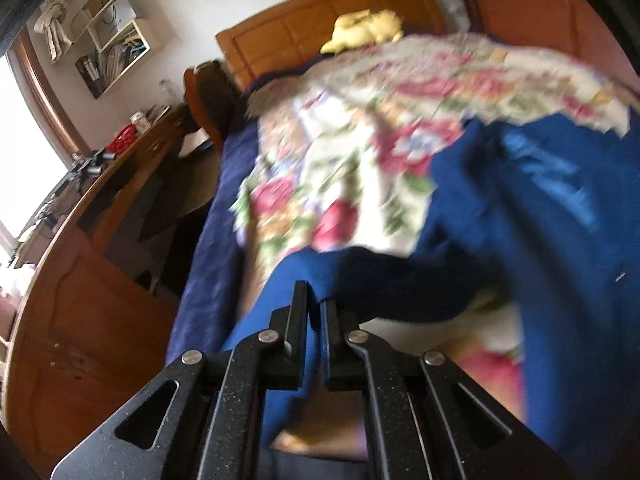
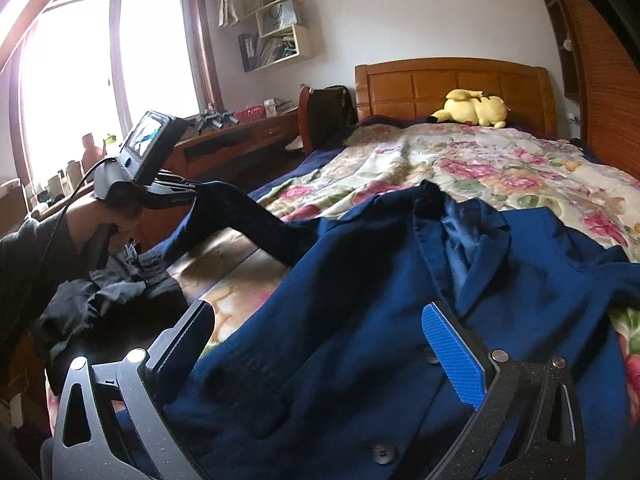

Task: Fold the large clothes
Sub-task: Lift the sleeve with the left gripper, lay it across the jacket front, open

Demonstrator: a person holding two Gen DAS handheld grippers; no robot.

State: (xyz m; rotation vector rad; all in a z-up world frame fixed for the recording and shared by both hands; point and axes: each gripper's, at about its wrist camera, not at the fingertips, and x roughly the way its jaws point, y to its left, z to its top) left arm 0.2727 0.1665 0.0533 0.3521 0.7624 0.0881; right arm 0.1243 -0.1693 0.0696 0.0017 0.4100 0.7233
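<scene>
A large dark blue jacket with a collar and buttons lies spread on the floral quilt of a bed. My left gripper is shut on the end of its sleeve, with blue cloth pinched between the black fingers. In the right wrist view that left gripper holds the sleeve lifted off the bed at the left, stretched taut. My right gripper hovers low over the jacket's front, jaws wide open, with cloth lying between the fingers and no grip on it. The left wrist view is blurred.
A yellow plush toy rests by the wooden headboard. A wooden desk with clutter stands left of the bed under a window. Dark clothes are heaped at the bed's near left corner. A person's hand holds the left gripper.
</scene>
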